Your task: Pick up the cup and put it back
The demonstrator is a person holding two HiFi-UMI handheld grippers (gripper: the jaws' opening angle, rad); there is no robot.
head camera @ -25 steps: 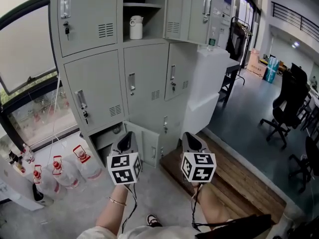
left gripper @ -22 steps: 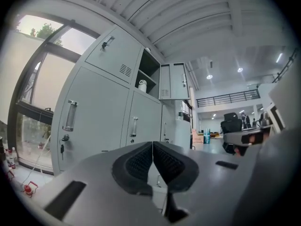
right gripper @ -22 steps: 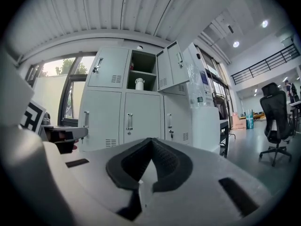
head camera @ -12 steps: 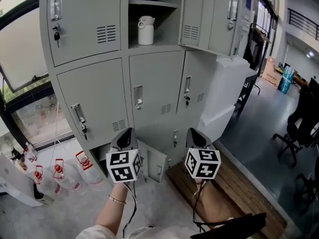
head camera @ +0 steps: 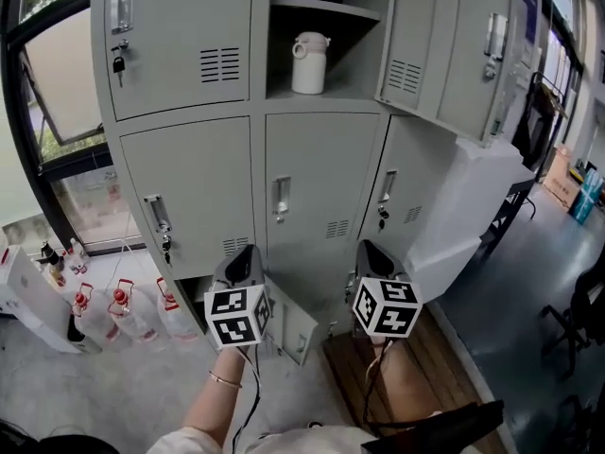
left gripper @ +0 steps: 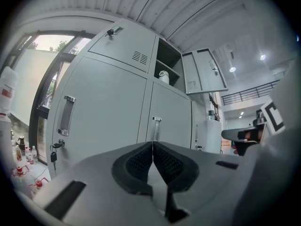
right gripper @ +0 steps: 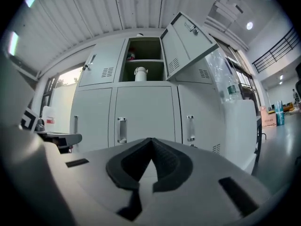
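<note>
Head view: two tongs, left gripper point(head camera: 241, 251) and right gripper point(head camera: 370, 247), both clenched on nothing; one white cup point(head camera: 309, 62) on the open locker shelf point(head camera: 326, 8), high above and between them, nearer than a second ago

Left gripper view: jaws pressed together, cup point(left gripper: 163, 76) above, slightly right

Right gripper view: jaws together, cup point(right gripper: 140, 73) straight above

Grey lockers point(head camera: 189, 187) fill twelve o'clock; a window point(head camera: 57, 74) stands at ten, bottles point(head camera: 123, 315) at eight, grey floor point(head camera: 525, 296) at three.
</note>
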